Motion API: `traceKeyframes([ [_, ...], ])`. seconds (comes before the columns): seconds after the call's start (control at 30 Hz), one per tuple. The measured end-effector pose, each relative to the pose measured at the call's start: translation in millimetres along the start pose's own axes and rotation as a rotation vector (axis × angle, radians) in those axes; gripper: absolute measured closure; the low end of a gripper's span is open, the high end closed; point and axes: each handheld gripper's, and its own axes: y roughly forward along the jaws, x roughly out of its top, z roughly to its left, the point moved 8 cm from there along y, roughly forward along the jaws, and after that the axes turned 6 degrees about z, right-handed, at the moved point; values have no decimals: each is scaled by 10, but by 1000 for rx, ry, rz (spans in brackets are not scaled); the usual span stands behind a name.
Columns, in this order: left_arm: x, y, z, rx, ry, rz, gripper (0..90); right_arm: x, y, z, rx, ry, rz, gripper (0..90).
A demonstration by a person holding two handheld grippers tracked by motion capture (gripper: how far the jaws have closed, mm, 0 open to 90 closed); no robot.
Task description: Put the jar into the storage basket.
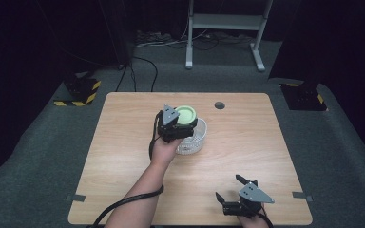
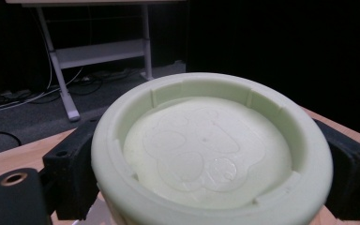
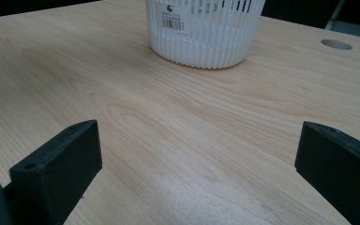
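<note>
White basket (image 3: pixel 205 33) only obstacle; tabletop (image 1: pixel 247 142) around open.

Wooden table (image 1: pixel 123 156), floor cables (image 1: pixel 142 71).

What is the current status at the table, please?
Left hand-held gripper shut on green lid, above white basket. Right hand-held gripper open, near table edge. Nothing between them.

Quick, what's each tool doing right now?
Left tool: closed on the green lid, above the white basket.
Right tool: open, holding nothing.
</note>
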Motion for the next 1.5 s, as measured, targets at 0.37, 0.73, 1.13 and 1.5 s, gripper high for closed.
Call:
traceKeyframes([
  [0.37,-144,102,27,15,-19,29,119,0,-2,-1,3,8,-2,8],
  [0.73,-269,189,58,30,-28,64,119,1,-1,6,3,4,-2,8],
  [1.13,-371,283,42,43,-23,95,119,1,-1,6,7,5,-2,8],
  [1.5,-413,316,61,53,-14,107,119,1,0,7,8,4,-1,8],
])
